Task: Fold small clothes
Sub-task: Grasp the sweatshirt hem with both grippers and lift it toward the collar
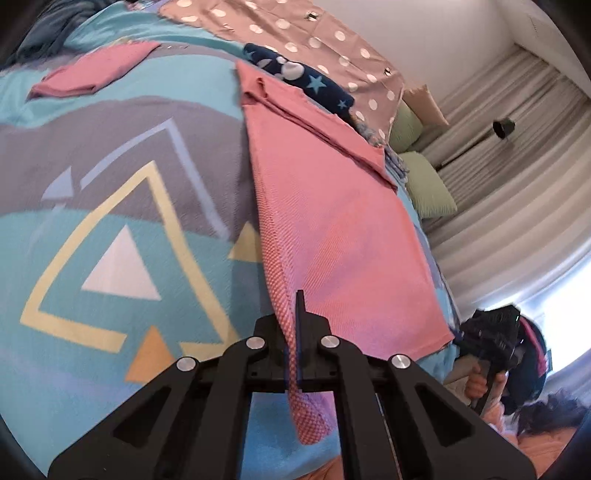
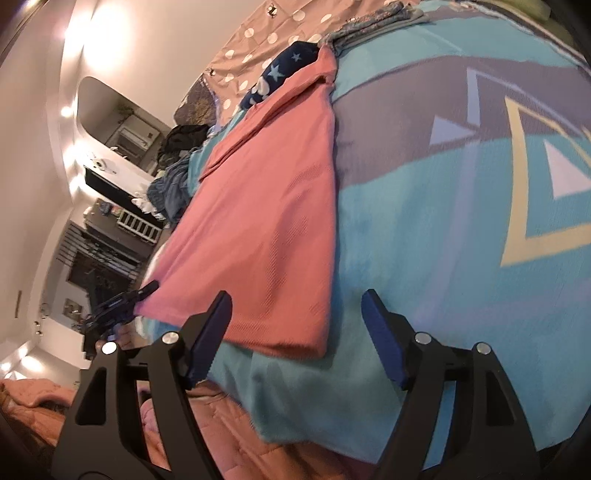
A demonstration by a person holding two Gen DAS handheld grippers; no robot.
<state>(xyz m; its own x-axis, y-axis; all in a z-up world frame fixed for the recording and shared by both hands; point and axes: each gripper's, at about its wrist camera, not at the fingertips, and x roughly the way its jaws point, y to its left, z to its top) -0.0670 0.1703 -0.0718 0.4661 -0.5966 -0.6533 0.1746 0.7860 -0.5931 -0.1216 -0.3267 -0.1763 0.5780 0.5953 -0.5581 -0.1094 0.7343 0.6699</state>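
A pink garment [image 1: 332, 229] lies flat on the patterned blue bedspread [image 1: 122, 221], stretched out along the bed. My left gripper [image 1: 297, 325] is shut on the garment's near corner, with the cloth hanging down between its fingers. In the right wrist view the same pink garment [image 2: 266, 206] lies ahead. My right gripper [image 2: 295, 317] is open just before its near hem, touching nothing. The left gripper [image 2: 122, 299] shows there at the garment's left corner. A folded pink cloth [image 1: 88, 70] rests far left on the bed.
A navy star-print cloth [image 1: 310, 81] and a dotted beige sheet [image 1: 295, 33] lie beyond the garment. Green pillows [image 1: 424, 184] and curtains stand to the right. A peach quilt [image 2: 207, 435] hangs below the bed edge. Dark clothes [image 2: 184, 140] pile at the far side.
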